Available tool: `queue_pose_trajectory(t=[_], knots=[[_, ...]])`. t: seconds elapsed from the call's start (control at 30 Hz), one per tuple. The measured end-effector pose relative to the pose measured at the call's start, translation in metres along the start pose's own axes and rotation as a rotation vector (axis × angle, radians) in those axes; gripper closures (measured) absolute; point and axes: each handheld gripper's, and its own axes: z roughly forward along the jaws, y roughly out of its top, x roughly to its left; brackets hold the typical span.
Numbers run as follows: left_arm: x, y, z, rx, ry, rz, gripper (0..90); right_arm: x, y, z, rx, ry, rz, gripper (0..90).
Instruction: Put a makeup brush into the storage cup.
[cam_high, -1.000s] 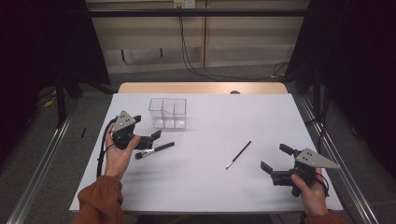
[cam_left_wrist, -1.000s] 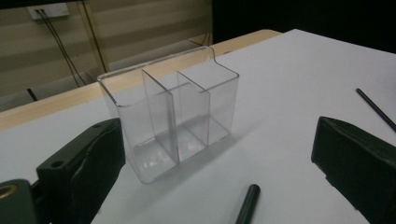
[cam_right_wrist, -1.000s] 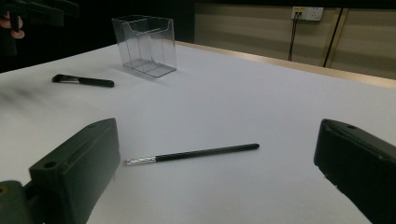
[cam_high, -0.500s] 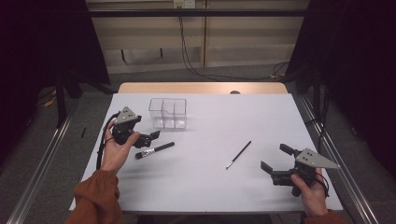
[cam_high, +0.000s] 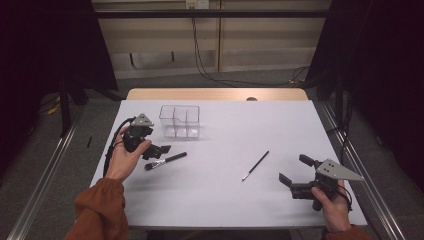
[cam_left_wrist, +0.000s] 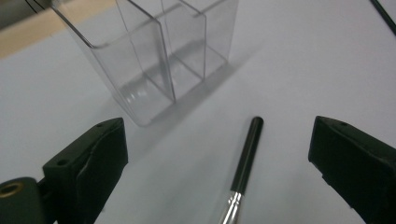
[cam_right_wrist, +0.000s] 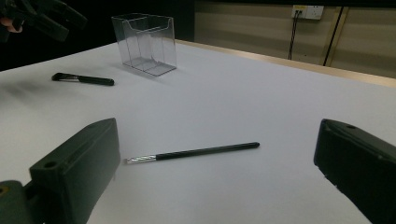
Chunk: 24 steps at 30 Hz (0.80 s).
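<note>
Lower right of the high view: right gripper (cam_high: 296, 175), jaws wide apart, nothing between them, hovering at the table (cam_high: 300, 125) edge. A thin brush (cam_high: 255, 165) lies flat ahead of it, centre-right, well apart; in the right gripper view it shows between the two jaws but farther up the frame, metal tip to the left. Left-centre: left gripper (cam_high: 159, 150), jaws also spread, poised over the thick brush (cam_high: 166, 160). In the left gripper view, brush handle runs up from bottom centre, between the jaws w/o touching either. Farther back, upper centre-left: clear plastic organizer (cam_high: 180, 121), upright, just beyond the thick brush.
</note>
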Motion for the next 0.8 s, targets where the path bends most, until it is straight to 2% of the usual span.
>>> queue_pose_trajectory(t=[0.03, 0.23, 0.4, 0.5, 0.53, 0.6, 0.63, 0.67, 0.7, 0.73, 0.8], knots=[[0.0, 0.002, 0.002, 0.056, -0.008, 0.026, 5.1, 0.0, 0.0, 0.0, 0.0, 0.0, 0.0, 0.0], [0.0, 0.008, 0.007, 0.142, -0.034, 0.041, 5.4, 0.0, 0.0, 0.0, 0.0, 0.003, -0.001, 0.0], [0.001, 0.006, 0.016, 0.241, -0.056, 0.045, 5.9, 0.0, 0.0, 0.0, 0.005, 0.004, -0.005, 0.0], [0.0, 0.005, 0.019, 0.266, -0.078, 0.05, 5.7, 0.0, 0.0, 0.0, 0.004, 0.001, -0.007, 0.0], [0.0, 0.004, 0.023, 0.301, -0.095, 0.054, 4.9, 0.0, 0.0, 0.0, 0.005, 0.001, -0.006, 0.0], [0.0, 0.003, 0.025, 0.315, -0.099, 0.055, 5.4, 0.0, 0.0, 0.0, 0.004, 0.0, -0.007, 0.0], [0.0, 0.003, 0.026, 0.339, -0.113, 0.07, 5.8, 0.0, 0.0, 0.0, 0.005, 0.002, -0.007, 0.0], [-0.002, 0.003, 0.03, 0.367, -0.099, 0.081, 5.8, 0.0, 0.0, 0.0, 0.007, 0.0, -0.01, 0.0], [-0.002, 0.003, 0.03, 0.367, -0.099, 0.081, 5.8, 0.0, 0.0, 0.0, 0.007, 0.0, -0.01, 0.0], [-0.003, 0.003, 0.032, 0.388, -0.112, 0.091, 5.8, 0.0, -0.001, 0.0, 0.009, 0.002, -0.007, 0.0], [-0.002, 0.003, 0.034, 0.409, -0.109, 0.102, 6.1, 0.0, -0.001, 0.001, 0.008, 0.0, -0.01, 0.0]])
